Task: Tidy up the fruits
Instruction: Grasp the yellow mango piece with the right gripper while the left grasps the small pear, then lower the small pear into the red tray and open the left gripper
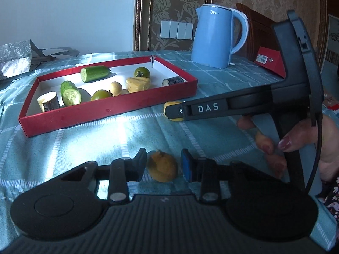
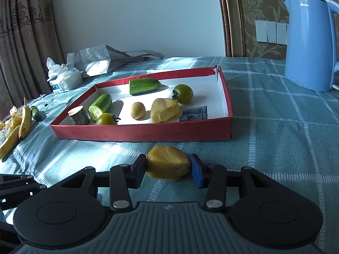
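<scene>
Yellow fruit chunk (image 2: 168,165) lies crosswise, touching both right gripper (image 2: 168,170) fingers; left gripper (image 1: 163,166) open.

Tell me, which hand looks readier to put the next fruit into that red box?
Probably the right. The right gripper already brackets the yellow fruit piece, its fingers at both sides, just in front of the red box. The left gripper straddles a small brown fruit with clear gaps, farther back.
</scene>
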`<state>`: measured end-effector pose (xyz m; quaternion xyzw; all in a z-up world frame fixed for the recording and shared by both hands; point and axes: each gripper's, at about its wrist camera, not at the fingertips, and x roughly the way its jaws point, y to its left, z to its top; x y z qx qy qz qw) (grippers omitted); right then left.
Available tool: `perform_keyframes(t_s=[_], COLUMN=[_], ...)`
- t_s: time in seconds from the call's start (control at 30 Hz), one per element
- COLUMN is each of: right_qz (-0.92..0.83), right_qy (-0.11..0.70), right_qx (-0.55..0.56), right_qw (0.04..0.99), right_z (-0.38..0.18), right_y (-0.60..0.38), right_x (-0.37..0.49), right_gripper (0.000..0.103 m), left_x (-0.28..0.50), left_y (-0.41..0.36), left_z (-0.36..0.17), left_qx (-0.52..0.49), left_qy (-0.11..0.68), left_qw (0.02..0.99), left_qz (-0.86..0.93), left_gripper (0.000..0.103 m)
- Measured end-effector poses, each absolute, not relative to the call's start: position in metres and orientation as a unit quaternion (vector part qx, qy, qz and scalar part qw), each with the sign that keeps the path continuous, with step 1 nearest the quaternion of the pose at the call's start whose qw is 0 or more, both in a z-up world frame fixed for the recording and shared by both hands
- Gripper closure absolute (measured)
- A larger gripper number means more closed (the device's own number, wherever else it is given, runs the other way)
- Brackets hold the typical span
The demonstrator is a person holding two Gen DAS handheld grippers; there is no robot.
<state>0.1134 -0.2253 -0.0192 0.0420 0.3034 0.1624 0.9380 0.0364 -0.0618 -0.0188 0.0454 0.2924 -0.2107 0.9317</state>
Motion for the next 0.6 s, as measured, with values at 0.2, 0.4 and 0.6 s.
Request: perform_keyframes(t_s=[0.2, 0.4, 0.6], right_qz=[0.163, 0.162, 0.160], right_qy=[0.304, 0.303, 0.299], right_qx=[0.045, 0.046, 0.041], right_qw=[0.938, 0.938, 0.940], right_z=[-0.019, -0.019, -0.020], right_y=[-0.226, -0.226, -0.224], right_x=[0.114, 0.114, 0.113], right_gripper=[0.059, 0.059, 0.059], left_x=[0.036, 0.034, 0.031], left_y=[-0.058, -0.056, -0.046], left_z=[-0.022, -0.019, -0.011], left_qx=[0.036, 0.032, 0.001], left_qy=[0.292, 0.286, 0.248], left_qw=[0.933, 0.936, 0.952], left_qz=[-0.207, -0.202, -0.182], left_gripper=[0.078, 0.078, 0.078])
